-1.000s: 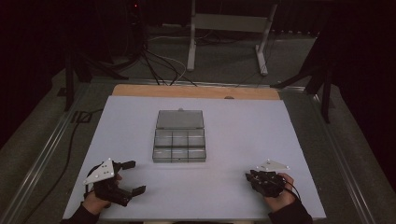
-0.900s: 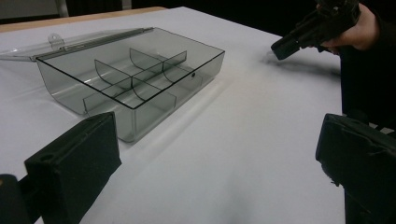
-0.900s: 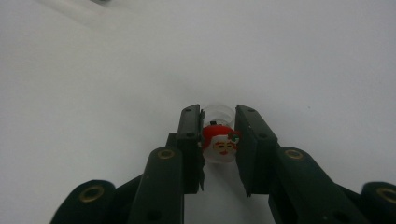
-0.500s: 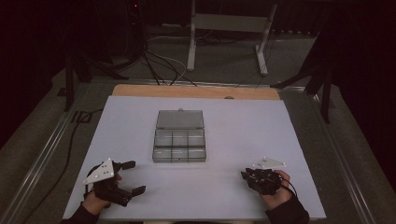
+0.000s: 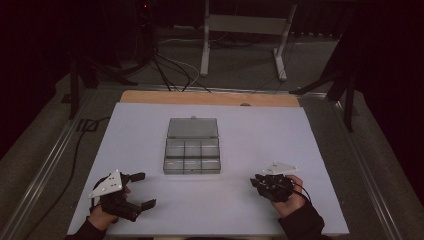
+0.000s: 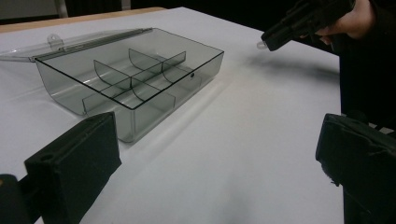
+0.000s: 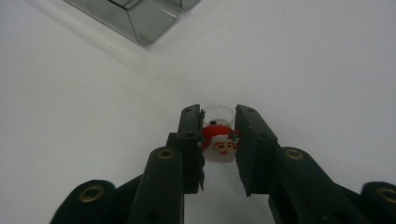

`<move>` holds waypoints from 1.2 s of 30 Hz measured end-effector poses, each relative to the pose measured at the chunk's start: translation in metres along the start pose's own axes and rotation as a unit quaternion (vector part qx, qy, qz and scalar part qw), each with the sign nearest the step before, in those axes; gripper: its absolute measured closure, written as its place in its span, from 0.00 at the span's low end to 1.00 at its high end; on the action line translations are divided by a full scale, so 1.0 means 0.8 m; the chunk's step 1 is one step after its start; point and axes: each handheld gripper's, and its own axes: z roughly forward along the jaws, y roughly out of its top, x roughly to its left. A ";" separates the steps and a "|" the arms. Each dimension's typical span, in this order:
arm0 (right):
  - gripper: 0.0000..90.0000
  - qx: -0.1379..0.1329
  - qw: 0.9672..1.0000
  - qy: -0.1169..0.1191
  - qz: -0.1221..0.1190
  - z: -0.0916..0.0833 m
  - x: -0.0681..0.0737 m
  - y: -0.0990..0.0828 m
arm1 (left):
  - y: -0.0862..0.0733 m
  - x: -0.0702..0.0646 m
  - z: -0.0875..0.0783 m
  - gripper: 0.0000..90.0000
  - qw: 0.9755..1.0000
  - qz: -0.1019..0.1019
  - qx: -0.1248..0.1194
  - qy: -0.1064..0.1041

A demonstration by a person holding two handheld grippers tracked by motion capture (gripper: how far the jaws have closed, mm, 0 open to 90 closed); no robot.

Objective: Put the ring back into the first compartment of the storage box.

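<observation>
The left gripper is waiting with its jaws spread wide and nothing between them, the open, clear grey-tinted plastic compartment box lying ahead of it and to its right. The right gripper is pinching a small glossy Santa-face ring with a clear band, the box ahead and to its left. It should probably keep its squeeze steady, come over one square compartment, and only then release, since the smooth little ring could slip or bounce.

Clear compartment box sitting mid-table, lid lying open; left gripper gaping; right gripper resting near box
</observation>
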 end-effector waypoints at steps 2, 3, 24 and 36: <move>0.80 -0.001 1.000 0.003 -0.005 0.002 0.001 0.006 | 0.000 0.000 0.000 0.00 1.000 -0.001 -0.001 0.000; 0.80 -0.002 1.000 0.004 -0.004 0.003 0.002 0.008 | 0.000 0.000 0.000 0.00 1.000 -0.001 0.000 0.000; 0.80 -0.009 0.999 0.027 -0.026 0.016 0.010 0.051 | 0.000 0.000 -0.001 0.00 1.000 -0.001 -0.002 -0.001; 0.80 -0.014 0.998 0.039 -0.039 0.027 0.023 0.078 | 0.000 0.000 -0.001 0.00 1.000 -0.002 -0.002 -0.001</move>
